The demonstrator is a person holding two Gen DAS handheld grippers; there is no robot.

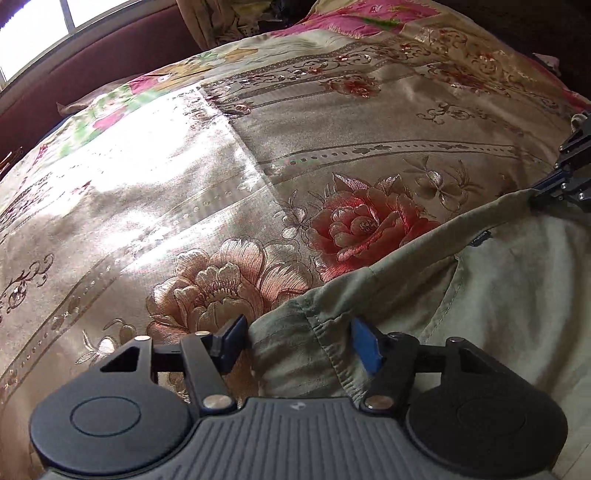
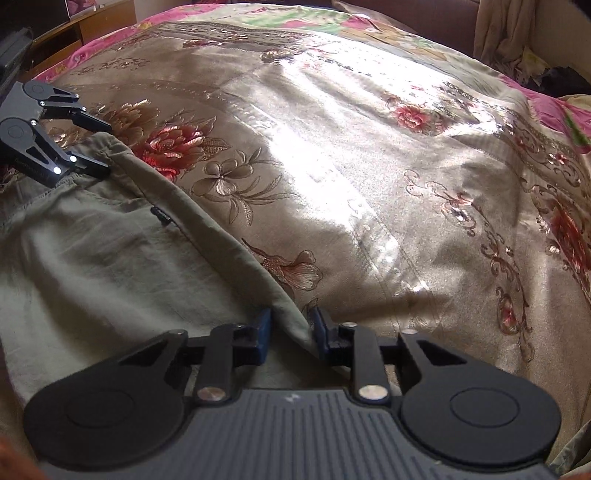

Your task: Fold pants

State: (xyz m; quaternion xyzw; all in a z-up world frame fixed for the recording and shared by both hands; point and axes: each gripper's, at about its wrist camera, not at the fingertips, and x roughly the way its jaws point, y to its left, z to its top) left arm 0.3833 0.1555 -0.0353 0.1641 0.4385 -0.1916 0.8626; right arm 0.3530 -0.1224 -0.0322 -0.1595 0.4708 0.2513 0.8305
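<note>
- Lying across a bed, the olive-green pants (image 1: 480, 295) cover the near side of a shiny floral bedspread (image 1: 184, 192); their waistband (image 1: 424, 240) runs as a raised edge between the two grippers, with a small dark label (image 1: 479, 238) just under it
- Left gripper (image 1: 299, 343) sits at one waistband corner; its blue pads (image 1: 364, 345) stand apart with a bunched fold of green cloth between them; the jaws look partly open, the fabric filling the gap without being pinched flat
- From the right wrist view that same left gripper (image 2: 101, 146) shows at the far corner, its two dark fingers (image 2: 90, 123) spread either side of the cloth edge
- Right gripper (image 2: 290, 332) is at the opposite waistband corner; the hem rises between its pads (image 2: 264, 334), which are close together but not closed, a narrow gap showing; whether they truly clamp the cloth I cannot tell
- In the left wrist view the right gripper (image 1: 546, 190) meets the waistband's far end
- Sunlight glares on the bedspread's middle; red roses (image 1: 362, 225) lie just beyond the waistband; a dark red headboard (image 1: 92, 70) and a window (image 1: 44, 26) sit behind
</note>
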